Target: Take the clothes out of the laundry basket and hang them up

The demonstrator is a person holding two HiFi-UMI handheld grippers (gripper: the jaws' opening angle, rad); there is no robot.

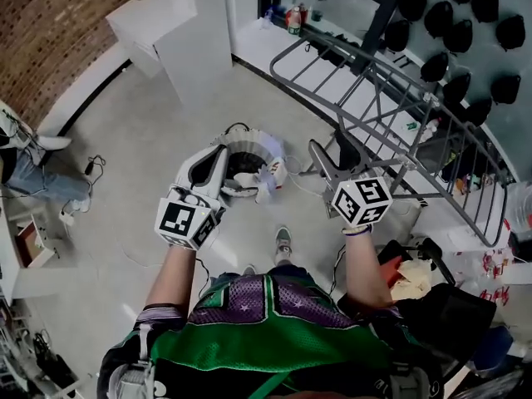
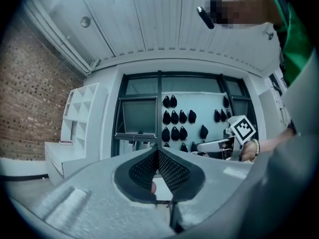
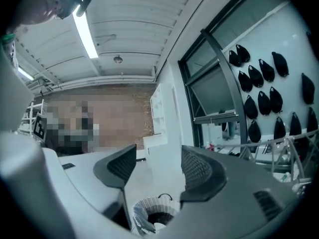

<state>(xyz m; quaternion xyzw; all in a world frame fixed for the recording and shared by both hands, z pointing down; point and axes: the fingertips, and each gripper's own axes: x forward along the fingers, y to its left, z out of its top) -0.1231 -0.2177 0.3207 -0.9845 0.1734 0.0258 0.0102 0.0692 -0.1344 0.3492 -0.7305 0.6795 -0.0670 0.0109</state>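
One round white laundry basket with ribbed walls [image 1: 249, 145] stands on the grey floor ahead of the person's feet, and it holds the clothes. A pale crumpled garment [image 1: 268, 175] lies draped over its near rim, while the inside of the basket reads dark in the head view. The right gripper [image 3: 158, 163] has its jaws set wide apart with nothing between them. The basket shows below and beyond the jaws, not yet reached. The left gripper [image 2: 158, 158] has its pads pressed together with no cloth clamped. The grey metal drying rack [image 1: 391, 90] stands to the right of the basket, near the right arm. Risk 1: a grip taken at the rim can catch the basket wall together with the garment, which would probably tip or drag the light basket. Risk 2: a shallow pinch on a loose fold can slip, dropping the garment on the floor. Risk 3: a black cable [image 1: 237, 126] lies at the basket's far rim and may snag in the open jaws. Risk 4: a lifted garment or the right arm can strike the rack bars.
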